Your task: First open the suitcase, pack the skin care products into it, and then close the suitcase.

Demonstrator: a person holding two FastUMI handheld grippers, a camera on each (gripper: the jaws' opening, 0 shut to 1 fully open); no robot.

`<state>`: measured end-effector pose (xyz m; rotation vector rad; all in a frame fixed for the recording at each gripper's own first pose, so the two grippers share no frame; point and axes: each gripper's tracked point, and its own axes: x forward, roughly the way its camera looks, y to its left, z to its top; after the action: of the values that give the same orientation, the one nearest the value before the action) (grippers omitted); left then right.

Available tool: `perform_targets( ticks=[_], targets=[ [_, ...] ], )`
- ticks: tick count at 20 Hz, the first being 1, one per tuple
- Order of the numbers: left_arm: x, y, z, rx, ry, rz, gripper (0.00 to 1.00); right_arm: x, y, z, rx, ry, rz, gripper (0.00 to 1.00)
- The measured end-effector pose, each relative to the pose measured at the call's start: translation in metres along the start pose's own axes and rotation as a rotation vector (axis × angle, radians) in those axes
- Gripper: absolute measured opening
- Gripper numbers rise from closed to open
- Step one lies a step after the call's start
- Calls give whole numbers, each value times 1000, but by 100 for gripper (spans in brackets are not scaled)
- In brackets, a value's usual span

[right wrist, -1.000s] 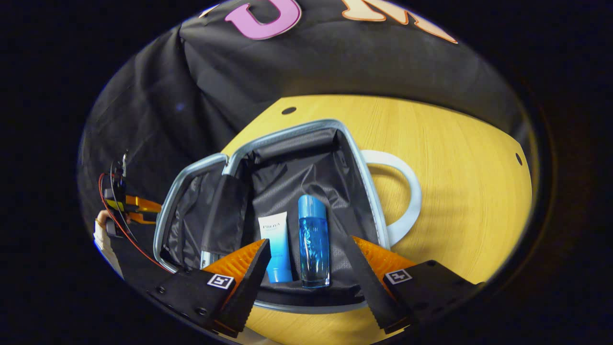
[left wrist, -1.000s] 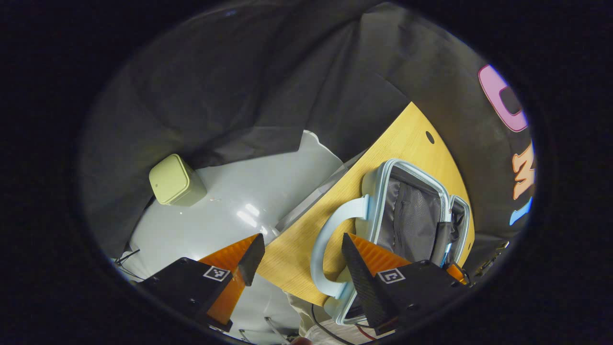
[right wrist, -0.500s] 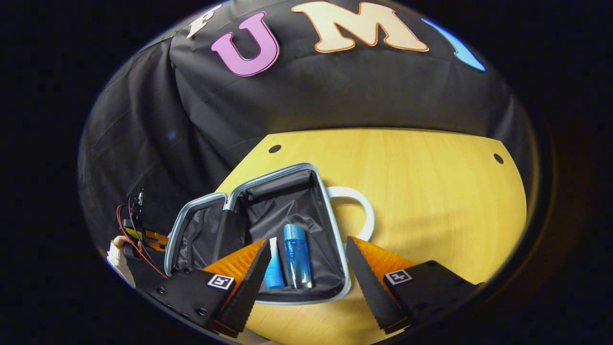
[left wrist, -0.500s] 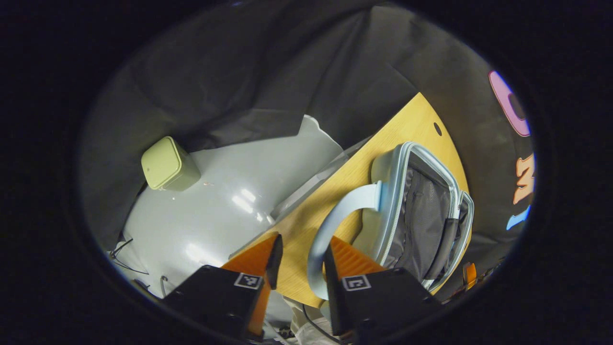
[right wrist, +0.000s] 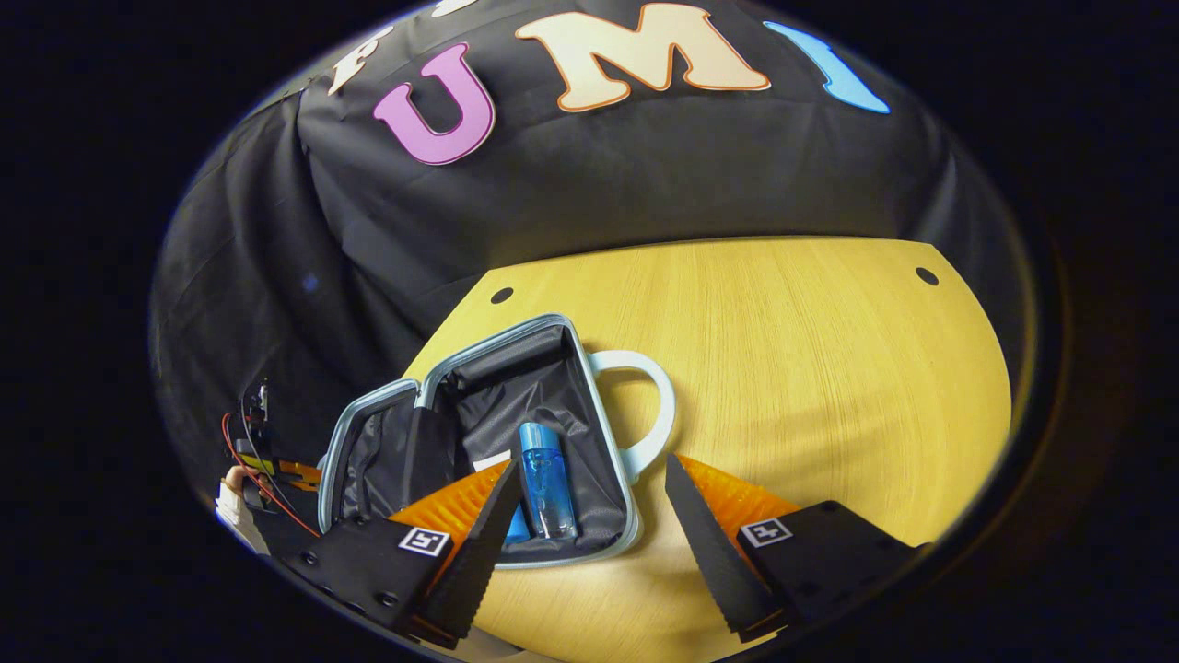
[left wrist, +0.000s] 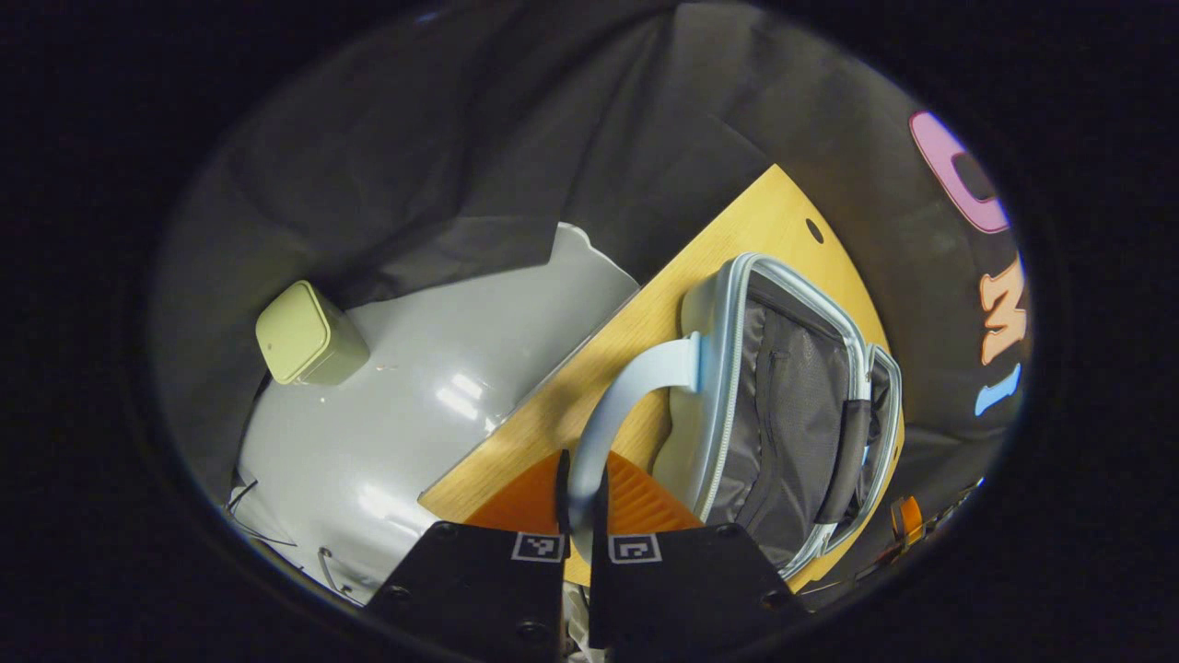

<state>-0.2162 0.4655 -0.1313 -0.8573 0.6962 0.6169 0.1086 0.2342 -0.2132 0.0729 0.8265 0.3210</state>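
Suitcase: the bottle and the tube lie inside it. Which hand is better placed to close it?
Left. The left tongs are shut on the pale blue handle of the suitcase. The right tongs hang open above the table, holding nothing.

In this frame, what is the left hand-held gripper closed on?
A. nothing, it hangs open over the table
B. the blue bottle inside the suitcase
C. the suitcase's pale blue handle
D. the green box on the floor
C. In the left gripper view, the left hand-held gripper has both fingers pressed against the pale blue handle of the open suitcase, while the blue bottle lies inside the case.
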Motion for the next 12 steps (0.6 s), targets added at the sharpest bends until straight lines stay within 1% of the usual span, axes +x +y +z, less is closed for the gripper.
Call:
perform_targets(
  ticks=[2, 3, 4, 5, 6, 8, 9, 10, 11, 12],
  targets=[
    [-4, -6, 0, -19, -5, -24, 1, -1, -1, 0, 1, -3, 0, 98],
    [-7, -11, 2, -25, -15, -38, 1, -1, -1, 0, 0, -5, 1, 94],
    [-11, -14, 2, -33, -21, -46, 3, -1, -1, 0, -1, -4, 3, 94],
    [-16, -18, 3, -36, -28, -56, 1, -1, -1, -1, -1, -2, 5, 98],
    [-22, -24, 6, -34, -40, -72, 1, -1, 0, -2, -2, -2, 8, 94],
    [-38, -38, 12, -38, -72, -114, 1, -2, 2, -3, -3, -5, 14, 94],
    [-48, -49, 17, -43, -90, -145, 1, -3, 2, -2, -3, -6, 17, 98],
    [-59, -58, 21, -50, -107, -168, 1, -6, 2, -3, -2, -3, 20, 94],
    [-71, -66, 23, -48, -121, -192, 1, -8, 2, -3, -2, -5, 21, 98],
    [-81, -73, 26, -40, -132, -211, 4, -8, 1, -4, -2, -7, 24, 94]
  ],
)
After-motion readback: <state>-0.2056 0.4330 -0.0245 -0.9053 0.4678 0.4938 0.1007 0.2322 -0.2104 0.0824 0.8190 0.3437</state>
